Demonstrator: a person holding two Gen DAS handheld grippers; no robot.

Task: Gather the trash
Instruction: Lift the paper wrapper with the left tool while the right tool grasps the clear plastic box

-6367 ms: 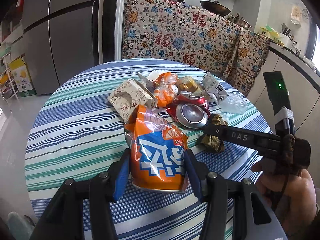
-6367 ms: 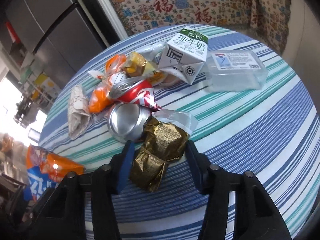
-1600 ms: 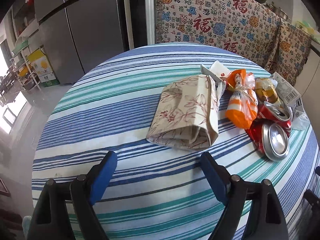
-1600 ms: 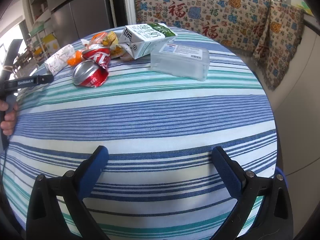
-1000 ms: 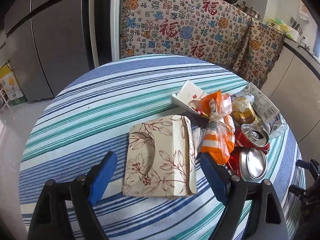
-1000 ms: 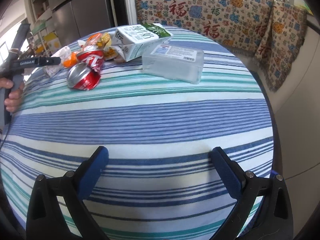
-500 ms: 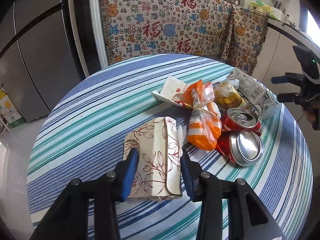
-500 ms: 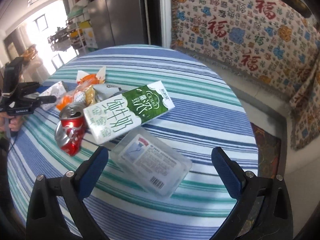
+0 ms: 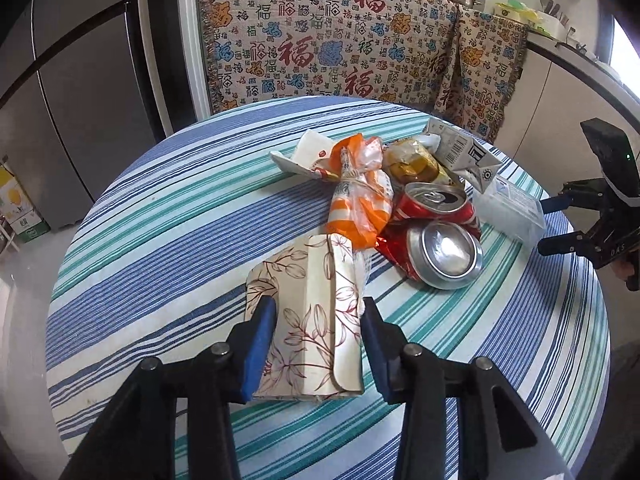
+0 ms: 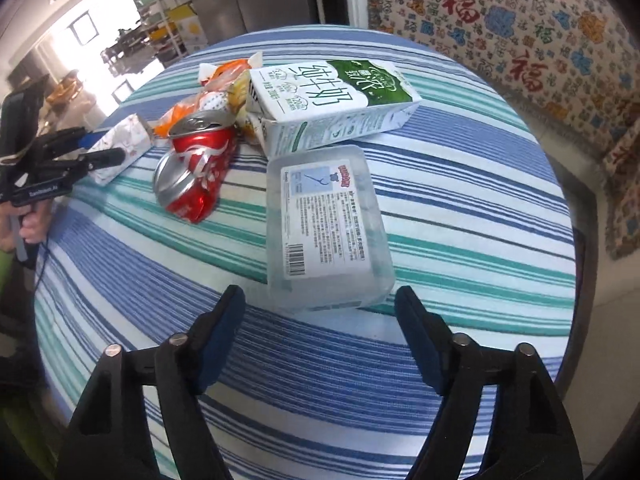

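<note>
On striped table (image 9: 168,216), left tongs (image 9: 316,322) pinch floral packet (image 9: 308,320); right tongs (image 10: 320,312) spread.

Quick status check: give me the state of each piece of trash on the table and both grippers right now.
Left gripper: closed on the floral paper pouch.
Floral paper pouch: flat on the table, pinched between the pads.
Right gripper: open, just short of the clear plastic box.
Clear plastic box: closed, label up, ungripped.
Milk carton: lying on its side.
Red soda can: crushed, on its side.
Orange snack bag: crumpled, knotted.
</note>
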